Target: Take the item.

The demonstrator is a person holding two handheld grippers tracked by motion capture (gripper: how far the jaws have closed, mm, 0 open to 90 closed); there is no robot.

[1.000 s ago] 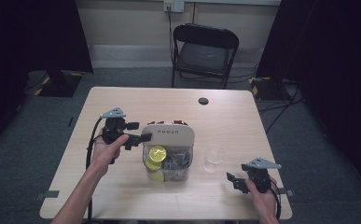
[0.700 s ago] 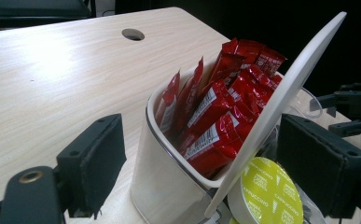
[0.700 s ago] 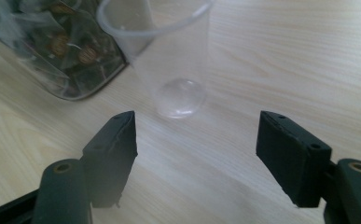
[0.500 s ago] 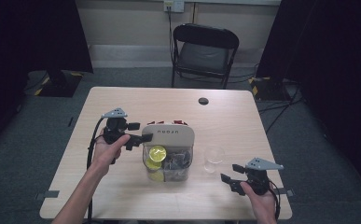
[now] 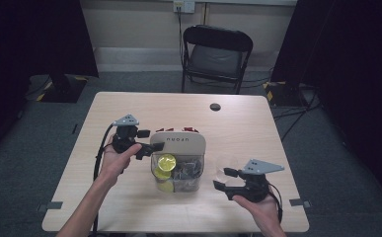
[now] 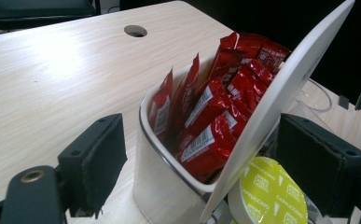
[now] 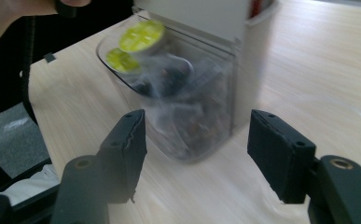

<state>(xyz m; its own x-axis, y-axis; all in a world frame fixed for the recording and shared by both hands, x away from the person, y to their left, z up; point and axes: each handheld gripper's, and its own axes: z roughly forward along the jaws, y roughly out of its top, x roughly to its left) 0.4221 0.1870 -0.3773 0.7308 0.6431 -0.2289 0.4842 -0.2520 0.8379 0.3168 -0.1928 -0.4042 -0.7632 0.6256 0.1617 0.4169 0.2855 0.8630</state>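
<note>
High view, looking down on a pale wood-grain tabletop [image 5: 129, 106]: at its middle stands a clear plastic container [image 5: 177, 170] with two compartments and a flat white lid [image 5: 178, 145] tipped up on edge across it. Compared with a second ago, the right gripper [image 5: 221, 178] has lifted off the tabletop near the front right corner and come in toward the container, and its jaws have just been closing partway; they stand about half open with nothing between them. That reads as an approach to the near compartment, likely to pick something out. The left gripper [image 5: 149, 147] has not moved: it straddles the container's left end, one pad outside the far wall, the other by the lid's near face, and whether the pads actually press I cannot tell. Left gripper view shows the far compartment packed with glossy red foil sachets [image 6: 215, 107] standing on edge, their crimped tops jagged. The near compartment holds round pods with yellow-green foil tops [image 5: 167, 162] and darker ones beneath. A small clear dish [image 5: 224, 166] sits just right of the container, and a round cable hole [image 5: 215, 106] lies toward the far edge.
</note>
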